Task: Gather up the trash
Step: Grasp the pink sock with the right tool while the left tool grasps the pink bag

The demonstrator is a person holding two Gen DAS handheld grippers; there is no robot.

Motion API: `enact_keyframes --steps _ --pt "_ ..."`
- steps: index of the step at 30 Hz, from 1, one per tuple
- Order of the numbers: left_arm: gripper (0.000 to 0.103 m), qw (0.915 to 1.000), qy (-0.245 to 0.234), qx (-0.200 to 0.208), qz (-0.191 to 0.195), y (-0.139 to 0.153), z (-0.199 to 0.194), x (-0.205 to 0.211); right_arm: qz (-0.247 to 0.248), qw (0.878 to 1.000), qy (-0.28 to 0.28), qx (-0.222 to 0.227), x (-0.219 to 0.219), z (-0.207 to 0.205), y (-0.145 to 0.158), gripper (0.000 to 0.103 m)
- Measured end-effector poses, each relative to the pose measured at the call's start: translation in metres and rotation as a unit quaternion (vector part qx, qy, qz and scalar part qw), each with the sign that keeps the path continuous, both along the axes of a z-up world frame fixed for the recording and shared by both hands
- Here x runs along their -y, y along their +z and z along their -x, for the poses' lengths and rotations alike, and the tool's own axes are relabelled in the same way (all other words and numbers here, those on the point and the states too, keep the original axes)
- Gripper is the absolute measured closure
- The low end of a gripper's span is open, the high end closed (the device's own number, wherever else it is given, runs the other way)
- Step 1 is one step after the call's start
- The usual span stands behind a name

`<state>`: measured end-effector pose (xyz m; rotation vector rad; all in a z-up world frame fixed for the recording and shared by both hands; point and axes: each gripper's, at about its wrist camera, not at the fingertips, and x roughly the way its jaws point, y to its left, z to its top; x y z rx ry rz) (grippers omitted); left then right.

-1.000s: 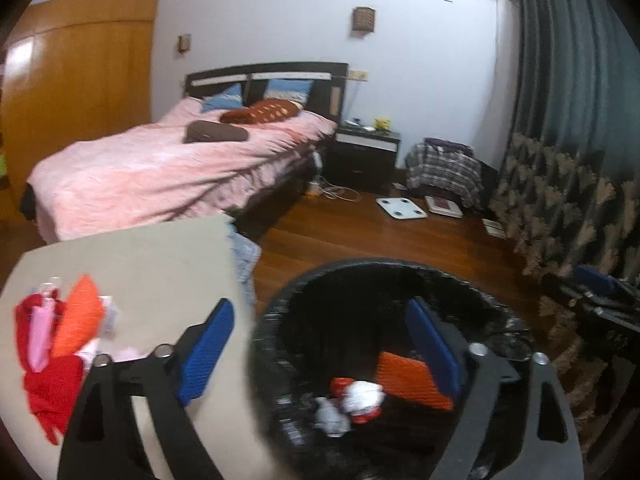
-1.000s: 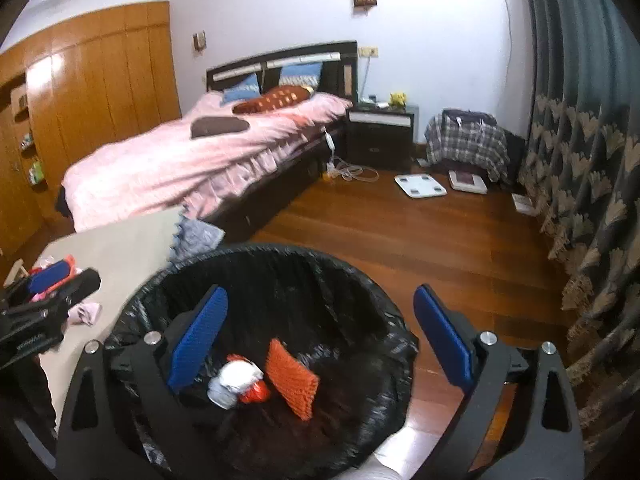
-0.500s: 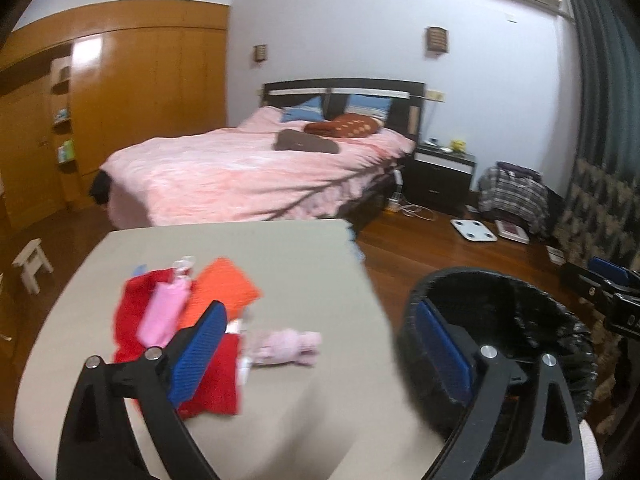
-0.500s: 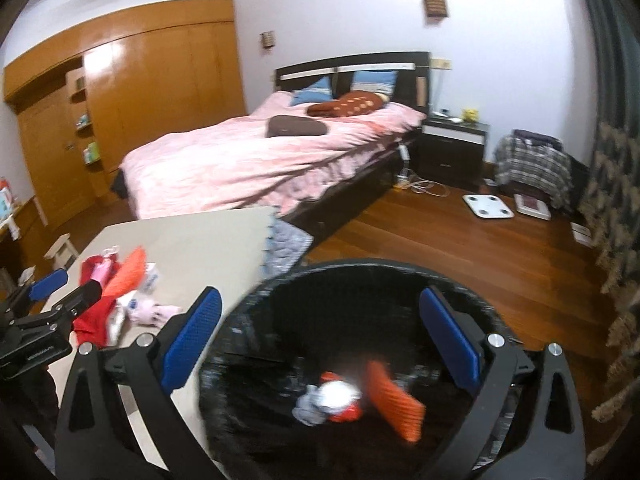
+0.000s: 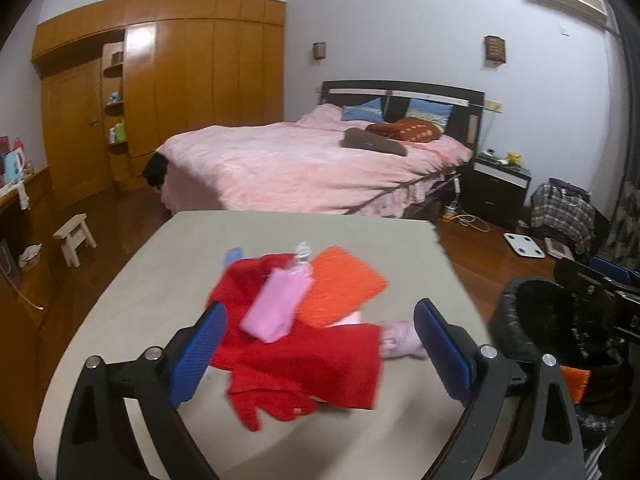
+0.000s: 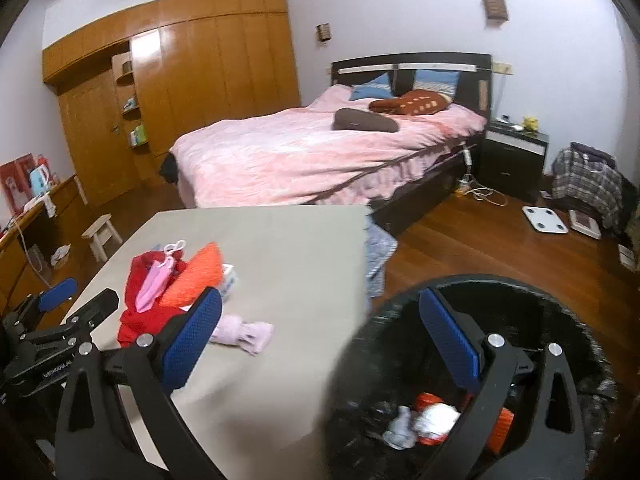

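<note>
My left claw has swung from the bin to the table pile, wide open, empty. Right claw trails, open, empty too. Next, probably the pink wad.

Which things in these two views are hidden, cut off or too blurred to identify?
- Black-lined trash bin, left wrist view: the right gripper and the frame edge hide its inside.
- Crumpled scraps in the bin, right wrist view: blurred, unidentifiable.
- Red cloth pile, left wrist view: whatever lies under it is covered.
</note>
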<state>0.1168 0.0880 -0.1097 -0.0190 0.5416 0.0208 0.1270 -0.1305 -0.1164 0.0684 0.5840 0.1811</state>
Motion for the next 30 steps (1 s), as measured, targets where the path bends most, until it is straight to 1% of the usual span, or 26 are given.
enact_keyframes --steps 5,9,13,16,23,26,30 --pt "0.01 0.9997 0.021 -0.008 -0.006 -0.012 -0.008 -0.026 0.007 1.0 0.02 -0.014 -0.034 -0.02 -0.014 0.007" --pt "0.011 0.9992 0.035 -0.019 -0.003 -0.023 -0.016 -0.043 0.016 0.999 0.033 -0.038 -0.06 -0.039 -0.035 0.007" --pt "0.011 0.9988 0.04 -0.026 -0.004 -0.031 -0.02 -0.051 0.026 0.997 0.042 -0.059 -0.076 -0.051 -0.054 0.007" --pt "0.012 0.9987 0.042 -0.03 -0.004 -0.036 -0.023 -0.055 0.032 0.995 0.048 -0.077 -0.084 -0.059 -0.066 0.017" --pt "0.013 0.9985 0.042 -0.036 -0.006 -0.043 -0.028 -0.059 0.041 0.992 0.05 -0.111 -0.092 -0.071 -0.091 0.018" --pt "0.013 0.9983 0.042 -0.039 -0.005 -0.046 -0.029 -0.061 0.043 0.99 0.053 -0.121 -0.094 -0.074 -0.098 0.023" --pt "0.015 0.998 0.044 -0.046 -0.003 -0.051 -0.032 -0.062 0.042 0.988 0.063 -0.133 -0.096 -0.077 -0.105 0.025"
